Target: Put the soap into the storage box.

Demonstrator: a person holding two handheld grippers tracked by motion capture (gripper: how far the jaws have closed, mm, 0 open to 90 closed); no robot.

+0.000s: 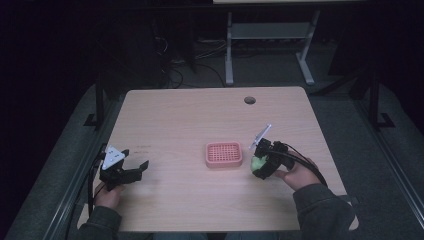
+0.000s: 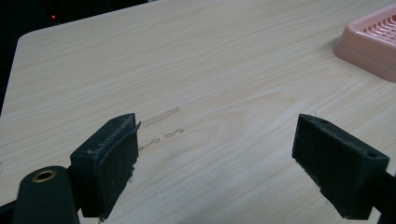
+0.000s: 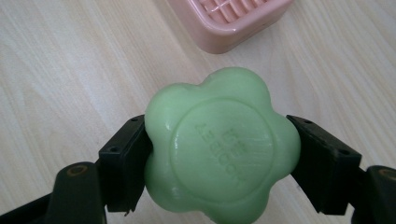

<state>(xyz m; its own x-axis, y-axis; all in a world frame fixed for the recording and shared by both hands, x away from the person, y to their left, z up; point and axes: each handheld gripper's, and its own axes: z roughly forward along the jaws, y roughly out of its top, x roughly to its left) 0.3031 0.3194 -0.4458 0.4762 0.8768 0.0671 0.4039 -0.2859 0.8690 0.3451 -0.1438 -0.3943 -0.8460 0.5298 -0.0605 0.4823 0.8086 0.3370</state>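
A green flower-shaped soap bar [image 3: 222, 144] sits between the two black jaws of my right gripper [image 3: 219, 158], which is shut on it. In the high view the soap [image 1: 258, 163] and right gripper [image 1: 265, 162] hover just right of a pink slotted soap dish [image 1: 224, 154]. The dish's corner [image 3: 229, 23] lies just beyond the soap in the right gripper view. My left gripper [image 1: 135, 172] rests at the table's left front, open, with bare wood between its jaws [image 2: 215, 158]. The dish's edge [image 2: 369, 44] shows far right in that view.
The light wooden table [image 1: 190, 115] has a round cable hole [image 1: 249, 100] near its back edge. Faint tape marks [image 2: 161, 126] lie on the wood ahead of the left gripper. Behind the table stands a grey desk frame [image 1: 270, 35] on dark floor.
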